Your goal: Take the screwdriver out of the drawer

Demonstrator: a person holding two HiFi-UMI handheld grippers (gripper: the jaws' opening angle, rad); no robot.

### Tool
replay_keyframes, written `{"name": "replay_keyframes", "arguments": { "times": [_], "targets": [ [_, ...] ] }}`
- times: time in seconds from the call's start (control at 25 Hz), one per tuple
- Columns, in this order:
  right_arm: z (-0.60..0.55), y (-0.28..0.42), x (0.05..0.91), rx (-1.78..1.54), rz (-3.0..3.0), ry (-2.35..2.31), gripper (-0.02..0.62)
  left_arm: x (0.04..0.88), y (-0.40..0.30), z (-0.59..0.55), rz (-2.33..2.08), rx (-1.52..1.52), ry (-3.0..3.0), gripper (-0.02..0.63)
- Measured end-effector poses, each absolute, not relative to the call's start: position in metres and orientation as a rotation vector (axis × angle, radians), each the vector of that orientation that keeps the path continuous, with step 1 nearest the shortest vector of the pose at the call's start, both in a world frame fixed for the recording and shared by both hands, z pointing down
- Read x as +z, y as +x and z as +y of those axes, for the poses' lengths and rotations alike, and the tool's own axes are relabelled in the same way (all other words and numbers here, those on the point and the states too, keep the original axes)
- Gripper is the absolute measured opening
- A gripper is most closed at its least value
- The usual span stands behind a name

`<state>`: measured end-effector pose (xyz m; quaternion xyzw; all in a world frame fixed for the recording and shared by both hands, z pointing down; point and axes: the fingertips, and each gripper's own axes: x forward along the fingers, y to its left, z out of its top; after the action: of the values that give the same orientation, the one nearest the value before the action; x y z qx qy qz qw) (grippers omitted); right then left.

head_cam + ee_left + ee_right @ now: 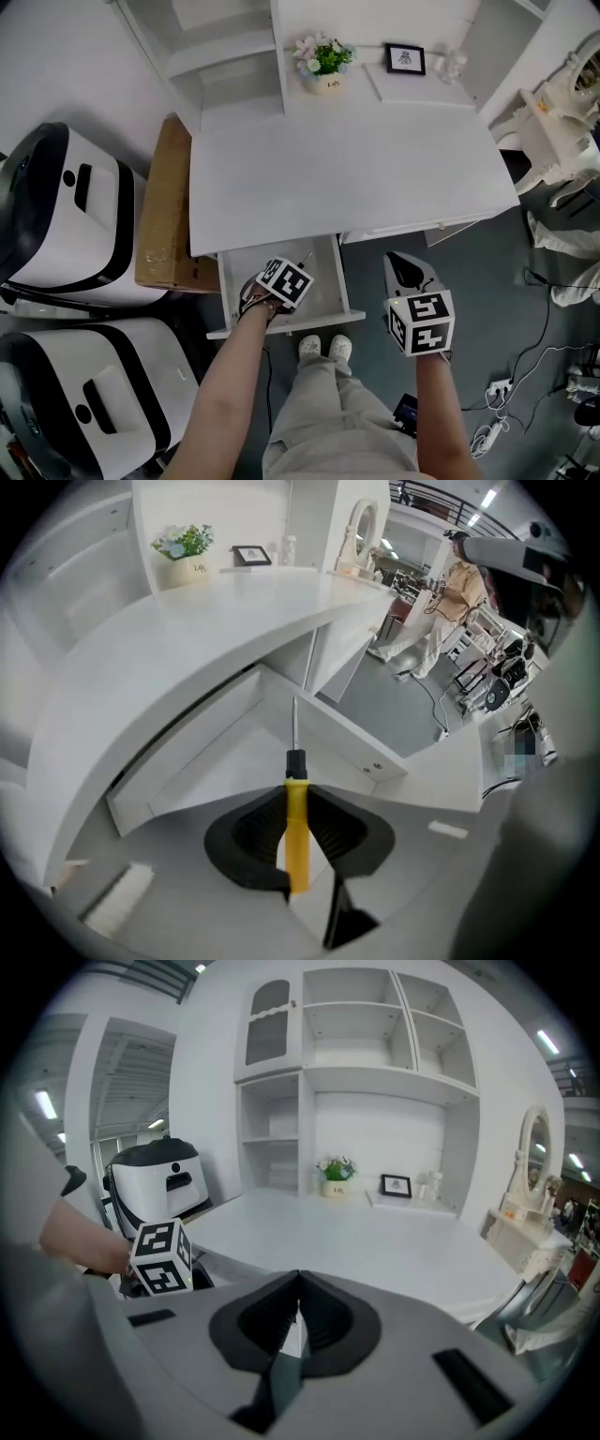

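The screwdriver (296,832) has a yellow handle, a black collar and a thin metal shaft that points away from me. My left gripper (296,799) is shut on its handle and holds it above the open white drawer (225,771). In the head view the left gripper (282,282) hangs over the drawer (329,286), and the shaft tip (305,258) pokes out past the marker cube. My right gripper (406,270) is to the right of the drawer in front of the desk edge. In its own view the right gripper (298,1286) is shut with nothing between the jaws.
The white desk (347,169) carries a flower pot (323,64) and a small picture frame (404,58) at the back. A cardboard box (167,206) and two white machines (61,216) stand at the left. Cables and a power strip (497,389) lie on the floor at the right.
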<state>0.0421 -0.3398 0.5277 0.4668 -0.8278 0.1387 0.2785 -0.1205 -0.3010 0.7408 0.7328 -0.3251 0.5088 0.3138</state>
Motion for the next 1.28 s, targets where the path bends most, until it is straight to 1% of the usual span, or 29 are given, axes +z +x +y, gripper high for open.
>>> {"name": "replay_keyframes", "arguments": {
  "times": [0.28, 0.68, 1.28],
  "targets": [
    [-0.343, 0.038, 0.494, 0.315, -2.265, 1.269, 0.006, 0.703, -0.119, -0.300, -0.888, 1.317, 1.981, 0.075],
    [-0.355, 0.015, 0.448, 0.231, -2.352, 1.266, 0.008, 0.647, -0.121, -0.310, -0.969, 1.253, 2.071, 0.075],
    [-0.379, -0.002, 0.366, 0.054, -2.469, 1.291, 0.006, 0.518, -0.139, -0.360, -1.271, 1.055, 2.236, 0.075]
  ]
}}
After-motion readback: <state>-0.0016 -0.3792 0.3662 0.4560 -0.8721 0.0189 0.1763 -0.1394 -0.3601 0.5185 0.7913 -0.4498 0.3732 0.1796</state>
